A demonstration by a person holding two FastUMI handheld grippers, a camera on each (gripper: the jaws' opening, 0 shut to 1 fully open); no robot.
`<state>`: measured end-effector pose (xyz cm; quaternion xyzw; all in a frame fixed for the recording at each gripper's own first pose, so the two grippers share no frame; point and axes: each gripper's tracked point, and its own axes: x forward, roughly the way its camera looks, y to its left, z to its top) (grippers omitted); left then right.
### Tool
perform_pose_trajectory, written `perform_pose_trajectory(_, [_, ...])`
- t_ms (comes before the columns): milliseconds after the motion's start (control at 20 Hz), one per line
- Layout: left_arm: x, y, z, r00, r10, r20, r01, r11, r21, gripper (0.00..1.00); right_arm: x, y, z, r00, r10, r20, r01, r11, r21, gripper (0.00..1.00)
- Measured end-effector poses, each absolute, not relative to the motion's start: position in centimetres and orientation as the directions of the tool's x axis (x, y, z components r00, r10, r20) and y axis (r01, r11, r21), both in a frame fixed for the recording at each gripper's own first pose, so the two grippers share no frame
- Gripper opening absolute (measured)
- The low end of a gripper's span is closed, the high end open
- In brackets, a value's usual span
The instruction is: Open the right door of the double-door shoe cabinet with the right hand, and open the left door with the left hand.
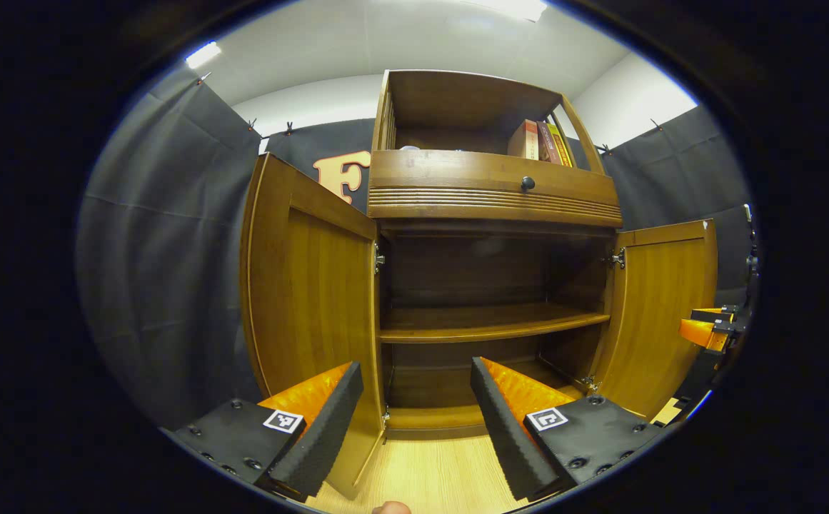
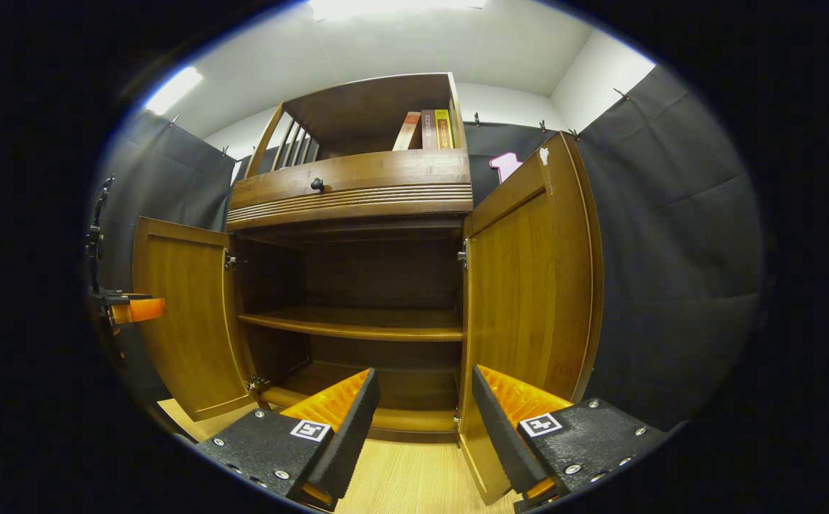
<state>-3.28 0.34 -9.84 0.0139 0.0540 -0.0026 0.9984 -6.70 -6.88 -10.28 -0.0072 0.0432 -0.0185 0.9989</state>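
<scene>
Now both doors stand swung out: left door (image 1: 307,300) at frame left, right door (image 2: 528,285) at frame right. Left gripper (image 1: 414,421) and right gripper (image 2: 425,421) spread, empty. Each door's lower edge sits between its own gripper's fingers; task looks complete.

books (image 1: 541,142) upright on top shelf | drawer knob (image 1: 527,183) | wood floor (image 1: 428,478) | ceiling light (image 1: 203,54)
</scene>
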Motion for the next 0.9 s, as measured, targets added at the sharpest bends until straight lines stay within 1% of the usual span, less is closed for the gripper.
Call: perform_pose_trajectory(900, [-4.4, -1.5, -7.8, 0.997, -0.019, -0.068, 0.022, 0.998, 0.053, 0.98, -7.5, -8.2, -9.7, 0.997, -0.052, -0.065, 0.052, 0.999, 0.003, 0.81])
